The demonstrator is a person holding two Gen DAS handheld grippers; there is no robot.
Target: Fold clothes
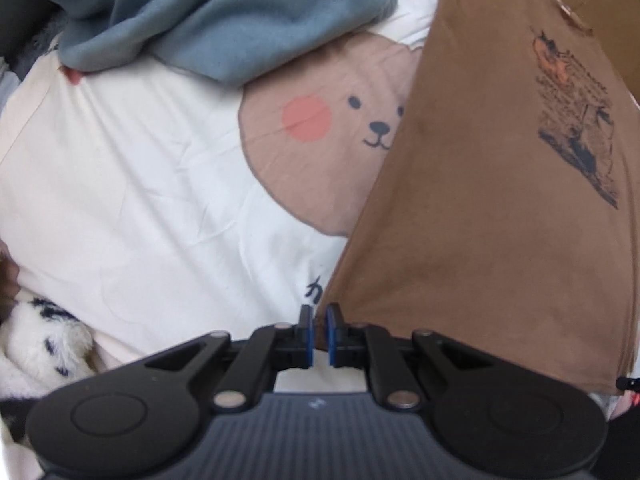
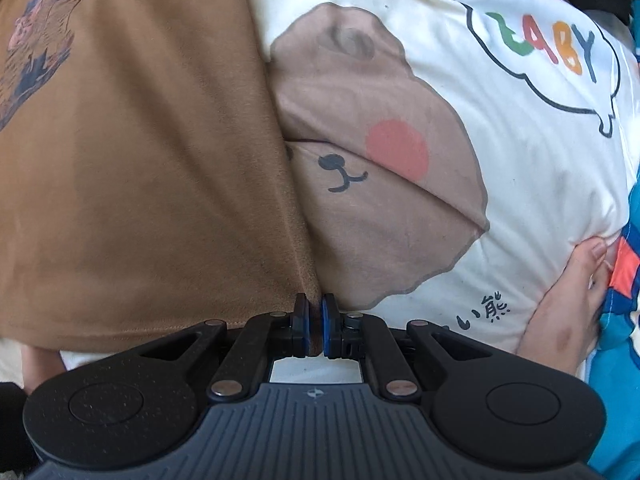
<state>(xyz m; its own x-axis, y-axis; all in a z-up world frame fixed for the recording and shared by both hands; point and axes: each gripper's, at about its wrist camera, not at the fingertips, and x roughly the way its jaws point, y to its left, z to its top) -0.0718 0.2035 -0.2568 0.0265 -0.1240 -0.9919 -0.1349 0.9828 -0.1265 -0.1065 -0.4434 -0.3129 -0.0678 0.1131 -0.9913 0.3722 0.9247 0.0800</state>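
The brown T-shirt [image 1: 480, 208] is pinched at its near edge by both grippers. In the left wrist view we see the left gripper [image 1: 319, 336] with its blue pads [image 1: 307, 336] nearly together on the shirt's lower-left corner, though the cloth between them is hard to make out. The right gripper [image 2: 315, 330] is clamped on the lower-right corner, brown fabric plainly showing in the slit. From the fingers the shirt runs away toward the top of each frame, long axis pointing away from us, spread over the bear-print bedding [image 2: 400, 200]. Both hands seem equally near. A blue fleece [image 1: 224, 20] lies upper left.
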